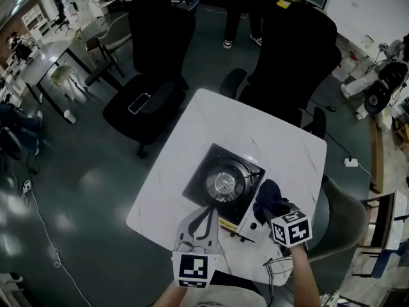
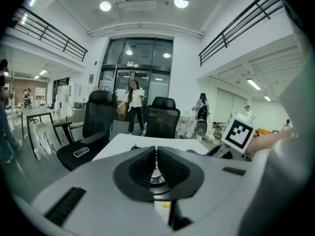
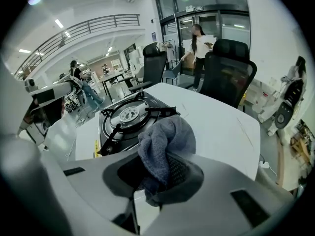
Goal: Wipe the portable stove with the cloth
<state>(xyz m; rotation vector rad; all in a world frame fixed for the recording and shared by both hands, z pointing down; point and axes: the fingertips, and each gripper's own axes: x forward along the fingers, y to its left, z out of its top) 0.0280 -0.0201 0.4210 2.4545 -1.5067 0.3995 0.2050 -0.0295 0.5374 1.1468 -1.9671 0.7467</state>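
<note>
The portable stove (image 1: 223, 183) is black with a round silver burner and sits near the front of the white table (image 1: 255, 133). A dark grey-blue cloth (image 1: 271, 200) hangs bunched just right of the stove's front corner, with my right gripper (image 1: 273, 211) shut on it. In the right gripper view the cloth (image 3: 165, 149) fills the jaws, with the stove (image 3: 129, 116) ahead to the left. My left gripper (image 1: 209, 212) rests at the stove's near edge, shut and holding nothing. Its pads (image 2: 162, 168) meet in the left gripper view.
Black office chairs (image 1: 153, 75) stand beyond the table, one with a phone (image 1: 138, 102) on its seat. A person (image 1: 241, 8) stands farther back. Another chair (image 1: 345, 226) is at the table's right. A thin cable (image 1: 281, 262) lies near the front edge.
</note>
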